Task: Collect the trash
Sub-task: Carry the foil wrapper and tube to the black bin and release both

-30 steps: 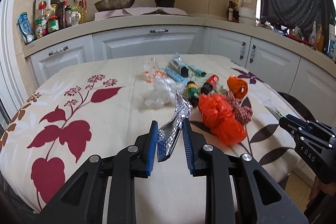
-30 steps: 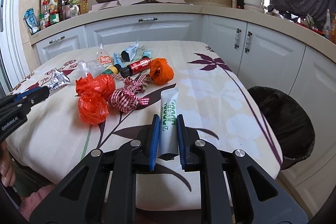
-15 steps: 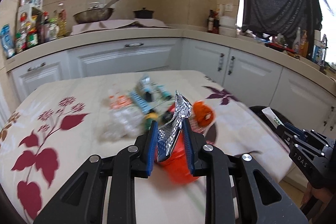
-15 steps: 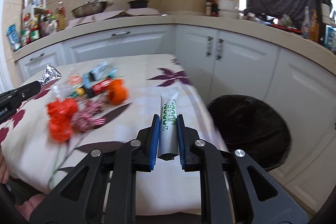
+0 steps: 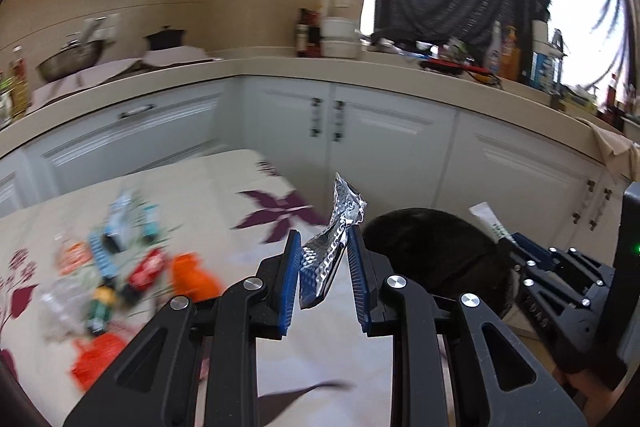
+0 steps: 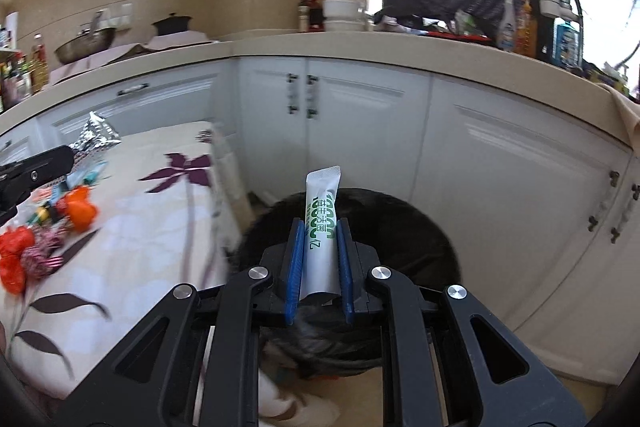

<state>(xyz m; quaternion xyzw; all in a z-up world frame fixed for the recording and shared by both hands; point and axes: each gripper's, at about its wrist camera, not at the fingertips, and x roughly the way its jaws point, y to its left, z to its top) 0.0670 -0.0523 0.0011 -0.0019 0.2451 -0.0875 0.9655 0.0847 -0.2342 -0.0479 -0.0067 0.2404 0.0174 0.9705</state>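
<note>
My left gripper (image 5: 323,247) is shut on a crumpled silver foil wrapper (image 5: 334,227) that sticks up between its blue pads, held above the table's right corner. Beside it on the right, my right gripper (image 6: 320,227) is shut on a white sachet with green print (image 6: 322,215), hanging over the black-lined trash bin (image 6: 400,227). That bin (image 5: 432,247) also shows just right of the foil in the left wrist view. More trash lies on the flowered tablecloth (image 5: 224,195): orange bags (image 5: 192,273), small bottles (image 5: 146,265), blue packets (image 5: 116,227).
White cabinets (image 6: 360,115) under a beige counter wrap around behind the table and bin. Bottles and jars (image 5: 504,55) crowd the counter by the window; a wok (image 6: 84,45) and a pot stand at the left. The table corner (image 6: 224,163) sits close to the bin.
Both grippers have swung right, off the trash pile toward the bin, each keeping its item. The bin has come to the middle of the right wrist view, and the table has slid left.
</note>
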